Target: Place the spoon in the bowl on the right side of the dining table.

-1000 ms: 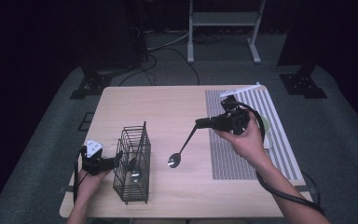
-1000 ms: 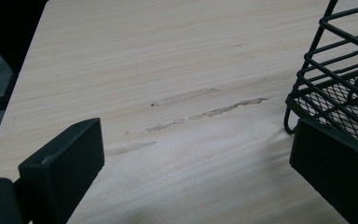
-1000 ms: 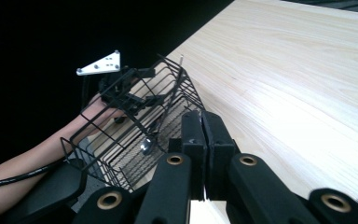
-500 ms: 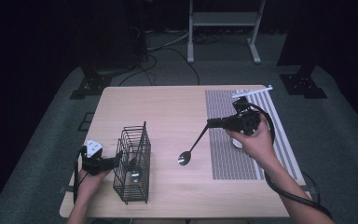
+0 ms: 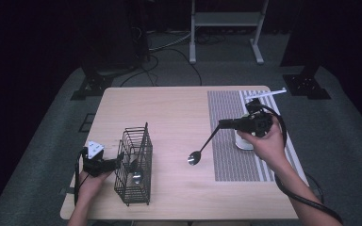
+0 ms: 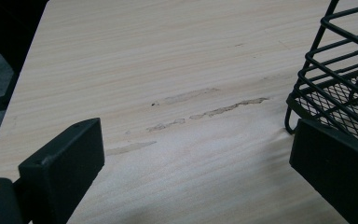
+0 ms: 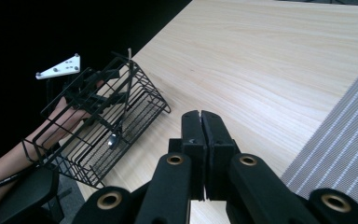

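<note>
Gripper jaws on the right gripper [image 5: 222, 124] were pressed together on the handle end of a spoon [image 5: 202, 148], which hung out and down over the bare wood of the counter [image 5: 179, 108], its bowl low near the surface between the striped mat [image 5: 226, 155] and the black wire basket [image 5: 134, 165]. In the right gripper view the jaws met flat with no gap to be seen, and the handle itself was hidden between them, so how deep the hold went could not be told; probably it was only a pinch at the very tip. That was the chief risk: a long spoon held by its end could swing or twist in the jaws, and a quick move toward the basket might have let it slip and drop onto the counter. The left gripper [image 5: 115, 160] had its jaws spread, one just beside the basket's lower corner, resting around nothing in the left gripper view. Since it gripped no wire, the basket stood free, and a spoon bowl catching on the top rim could have tipped or pushed it toward the near edge. One utensil [image 5: 136, 176] already lay inside, and a second dropped carelessly might have jammed against it or stuck through the wire sides.
</note>
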`<state>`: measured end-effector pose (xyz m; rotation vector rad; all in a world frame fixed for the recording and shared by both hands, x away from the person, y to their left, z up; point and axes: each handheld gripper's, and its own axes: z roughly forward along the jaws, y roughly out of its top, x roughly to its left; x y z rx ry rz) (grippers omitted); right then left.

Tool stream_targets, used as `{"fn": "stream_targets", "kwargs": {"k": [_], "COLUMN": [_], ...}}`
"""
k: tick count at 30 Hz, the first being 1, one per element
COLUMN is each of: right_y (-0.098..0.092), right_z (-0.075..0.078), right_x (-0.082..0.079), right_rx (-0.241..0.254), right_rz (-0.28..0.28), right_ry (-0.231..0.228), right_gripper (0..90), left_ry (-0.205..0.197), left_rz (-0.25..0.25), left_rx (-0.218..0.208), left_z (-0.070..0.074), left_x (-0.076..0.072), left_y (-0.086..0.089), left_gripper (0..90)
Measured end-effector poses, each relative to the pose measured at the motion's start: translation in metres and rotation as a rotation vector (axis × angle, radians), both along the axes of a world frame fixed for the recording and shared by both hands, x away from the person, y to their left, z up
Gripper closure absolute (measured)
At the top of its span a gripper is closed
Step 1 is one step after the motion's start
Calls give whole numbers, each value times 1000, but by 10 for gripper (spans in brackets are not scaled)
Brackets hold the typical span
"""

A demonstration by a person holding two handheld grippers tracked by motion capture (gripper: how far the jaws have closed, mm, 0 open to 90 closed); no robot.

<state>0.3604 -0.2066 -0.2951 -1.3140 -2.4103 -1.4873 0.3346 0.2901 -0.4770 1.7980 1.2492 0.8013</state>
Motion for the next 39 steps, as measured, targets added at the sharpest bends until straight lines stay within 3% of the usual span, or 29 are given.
{"fn": "stream_targets", "kwargs": {"k": [39], "right_y": [-75], "right_z": [-22], "right_x": [11], "right_rx": [53], "right_rz": [-199], "right_ry": [45], "right_gripper": [886], "left_ry": [3], "left_rz": [-1], "left_rx": [9], "left_z": [0], "left_x": [0], "left_y": [0], "left_gripper": [22]}}
